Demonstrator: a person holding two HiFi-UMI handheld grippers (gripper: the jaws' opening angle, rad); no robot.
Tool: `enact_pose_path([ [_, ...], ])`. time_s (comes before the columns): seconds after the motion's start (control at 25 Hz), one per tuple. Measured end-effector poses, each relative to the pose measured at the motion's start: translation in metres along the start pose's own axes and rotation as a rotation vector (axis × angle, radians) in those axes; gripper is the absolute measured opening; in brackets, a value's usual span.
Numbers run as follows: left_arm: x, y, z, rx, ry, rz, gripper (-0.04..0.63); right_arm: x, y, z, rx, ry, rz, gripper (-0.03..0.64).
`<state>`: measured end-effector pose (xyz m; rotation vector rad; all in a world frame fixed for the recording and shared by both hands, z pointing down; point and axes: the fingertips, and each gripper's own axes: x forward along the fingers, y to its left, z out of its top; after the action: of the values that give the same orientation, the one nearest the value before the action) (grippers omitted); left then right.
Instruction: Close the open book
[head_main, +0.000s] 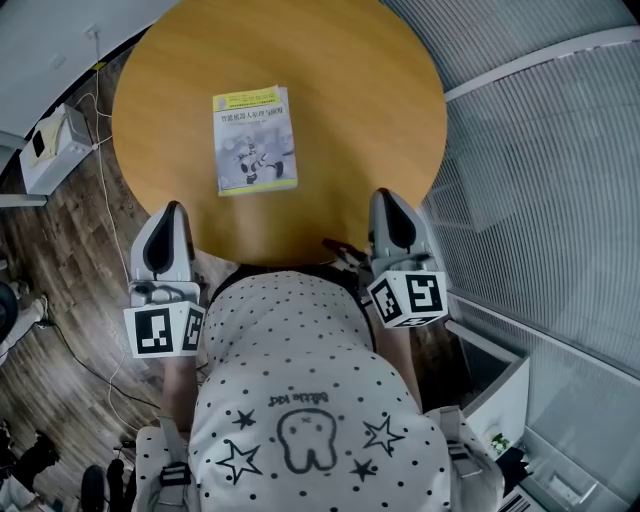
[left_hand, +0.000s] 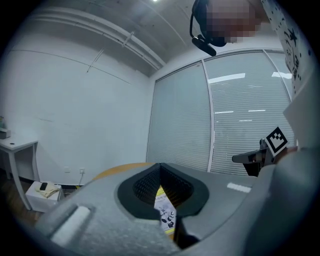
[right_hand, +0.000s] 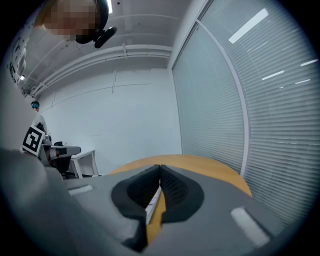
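The book (head_main: 255, 140) lies shut on the round wooden table (head_main: 370, 90), its white and yellow cover up, left of the table's middle. My left gripper (head_main: 172, 208) hovers at the near table edge, below and left of the book, jaws shut with nothing in them. My right gripper (head_main: 385, 195) is at the near edge to the book's lower right, also shut and empty. In the left gripper view the book (left_hand: 165, 212) shows through the gap behind the closed jaws of the left gripper (left_hand: 160, 165). In the right gripper view the book (right_hand: 152, 202) shows as a thin edge behind the right gripper (right_hand: 160, 167).
A white box (head_main: 50, 150) with cables sits on the wood floor left of the table. A glass wall with blinds (head_main: 560, 180) runs along the right. My torso in a dotted shirt (head_main: 300, 400) is close to the table's near edge.
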<state>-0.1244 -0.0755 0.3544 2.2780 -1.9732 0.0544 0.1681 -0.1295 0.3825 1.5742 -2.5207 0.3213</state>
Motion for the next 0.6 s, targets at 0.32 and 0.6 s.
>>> enact_pose_path([
  [0.32, 0.005, -0.005, -0.002, -0.005, 0.02, -0.024, 0.009, 0.0, -0.002, -0.001, -0.002, -0.002, -0.003, 0.003],
  [0.6, 0.011, -0.009, 0.002, 0.007, 0.007, -0.043, 0.009, -0.002, -0.004, 0.0, -0.003, -0.004, -0.007, 0.003],
])
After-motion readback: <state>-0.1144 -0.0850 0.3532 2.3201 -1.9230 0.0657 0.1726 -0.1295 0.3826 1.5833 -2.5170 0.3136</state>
